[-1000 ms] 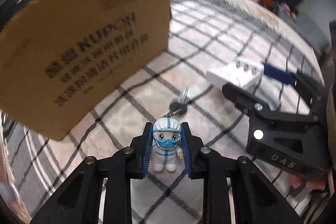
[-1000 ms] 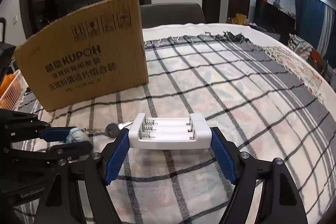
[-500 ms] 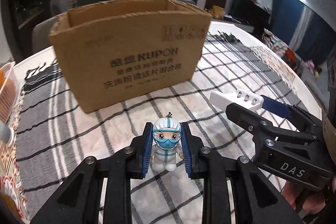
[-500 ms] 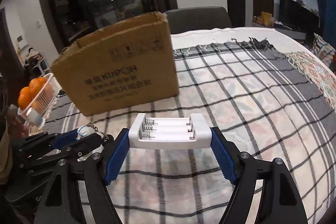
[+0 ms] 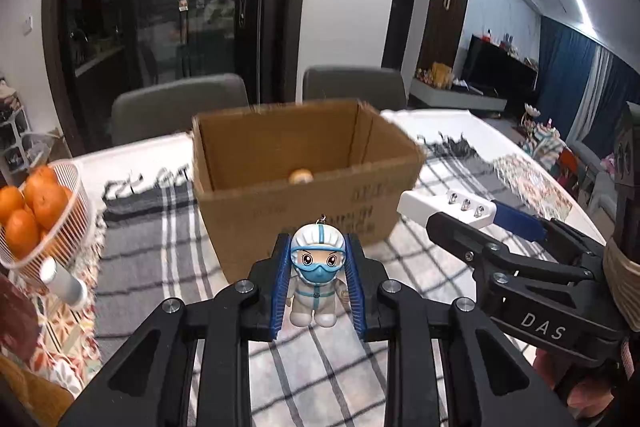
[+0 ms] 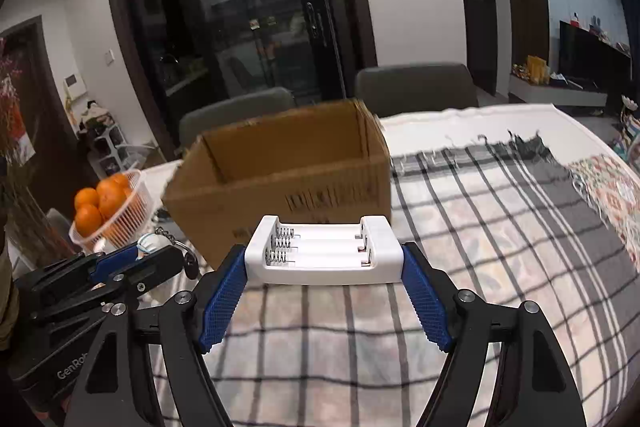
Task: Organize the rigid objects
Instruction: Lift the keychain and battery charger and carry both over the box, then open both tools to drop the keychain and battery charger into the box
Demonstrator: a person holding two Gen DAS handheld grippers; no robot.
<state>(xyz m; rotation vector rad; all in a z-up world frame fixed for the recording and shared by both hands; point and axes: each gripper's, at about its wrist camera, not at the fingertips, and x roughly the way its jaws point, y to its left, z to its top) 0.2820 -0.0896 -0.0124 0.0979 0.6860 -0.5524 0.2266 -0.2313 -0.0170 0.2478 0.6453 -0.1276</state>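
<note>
Both sets of jaws are clamped on something: my left gripper (image 5: 318, 287) pinches a small toy figure (image 5: 317, 277) in a white suit, blue goggles and mask between narrow blue pads, and my right gripper (image 6: 324, 297) holds a white battery holder (image 6: 323, 254) by its two ends, jaws spread fairly wide. Both things hang above the checked tablecloth (image 6: 480, 247), just short of the open cardboard box (image 5: 304, 183).

Going left to right in the left view, I see a white basket of oranges (image 5: 44, 223), then the box, then the right gripper with "DAS" printed on its black body. The printing on the box front is smeared by motion, and I can't read it in either view. In the right view, the left gripper's body carries "GenRob", the rest cut off by the frame edge.

Only the left view looks down into the box, where a small round pale thing (image 5: 301, 175) lies at the bottom; I can't make out what it is. Only the right view shows the figure's chain and a dark key (image 6: 191, 264) dangling off it. The holder's three slots with springs show plainly there, while the left view catches only one end of it. Two grey chairs (image 5: 180, 111) stand behind the table.
</note>
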